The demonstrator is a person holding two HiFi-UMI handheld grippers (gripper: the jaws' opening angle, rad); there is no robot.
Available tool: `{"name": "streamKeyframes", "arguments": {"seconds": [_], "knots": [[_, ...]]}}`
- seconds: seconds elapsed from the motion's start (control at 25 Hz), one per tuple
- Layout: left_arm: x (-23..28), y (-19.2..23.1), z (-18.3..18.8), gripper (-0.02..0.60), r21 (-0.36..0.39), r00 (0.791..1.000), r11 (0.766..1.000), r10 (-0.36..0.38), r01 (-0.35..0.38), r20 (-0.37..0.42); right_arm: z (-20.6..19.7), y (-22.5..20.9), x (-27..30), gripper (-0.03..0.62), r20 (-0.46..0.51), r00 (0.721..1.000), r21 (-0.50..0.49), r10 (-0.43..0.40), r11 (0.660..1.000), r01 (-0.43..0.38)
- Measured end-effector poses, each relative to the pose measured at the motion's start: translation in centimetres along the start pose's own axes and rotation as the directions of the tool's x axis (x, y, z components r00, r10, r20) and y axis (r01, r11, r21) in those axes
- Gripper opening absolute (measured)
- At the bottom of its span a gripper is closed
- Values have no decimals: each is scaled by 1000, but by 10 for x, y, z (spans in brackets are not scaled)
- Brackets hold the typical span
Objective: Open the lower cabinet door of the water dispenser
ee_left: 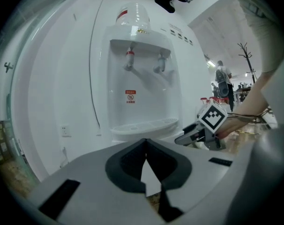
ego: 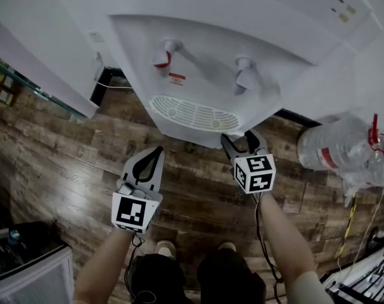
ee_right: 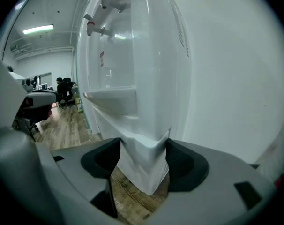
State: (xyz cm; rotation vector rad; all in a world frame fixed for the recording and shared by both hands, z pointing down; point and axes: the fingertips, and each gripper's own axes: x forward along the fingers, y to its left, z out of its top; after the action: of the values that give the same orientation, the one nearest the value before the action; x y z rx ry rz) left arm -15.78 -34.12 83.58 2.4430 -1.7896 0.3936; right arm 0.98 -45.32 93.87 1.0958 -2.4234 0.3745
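Note:
The white water dispenser (ego: 230, 18) stands before me, with a red tap (ego: 161, 57), a white tap (ego: 247, 75) and a slotted drip tray (ego: 192, 114). Its lower cabinet door is hidden under the tray in the head view. My right gripper (ego: 240, 138) reaches in below the tray. In the right gripper view, the right gripper (ee_right: 144, 142) has its wide-set pads against both sides of the door's white edge (ee_right: 144, 168). My left gripper (ego: 159, 149) hangs over the floor left of it, short of the dispenser (ee_left: 137, 78). The left gripper (ee_left: 145, 142) is shut and empty, tips touching.
A large clear water bottle (ego: 334, 145) lies on the wood floor (ego: 65, 163) at the right. A dark box with a white grille (ego: 27, 265) sits at the bottom left. A white wall with a socket (ego: 96, 37) and a black cable runs left of the dispenser.

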Motion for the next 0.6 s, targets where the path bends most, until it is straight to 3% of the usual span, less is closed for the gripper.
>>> {"name": "streamKeyframes", "arguments": {"seconds": [0.24, 0.6], "knots": [[-24, -3, -10, 6, -63, 997, 998, -12, 8, -74, -20, 27, -28, 269, -63, 998, -3, 7, 1000, -7], [-91, -10, -29, 6, -113, 976, 994, -30, 5, -217, -52, 121, -60, 221, -199, 959, 97, 200, 978, -184]]}}
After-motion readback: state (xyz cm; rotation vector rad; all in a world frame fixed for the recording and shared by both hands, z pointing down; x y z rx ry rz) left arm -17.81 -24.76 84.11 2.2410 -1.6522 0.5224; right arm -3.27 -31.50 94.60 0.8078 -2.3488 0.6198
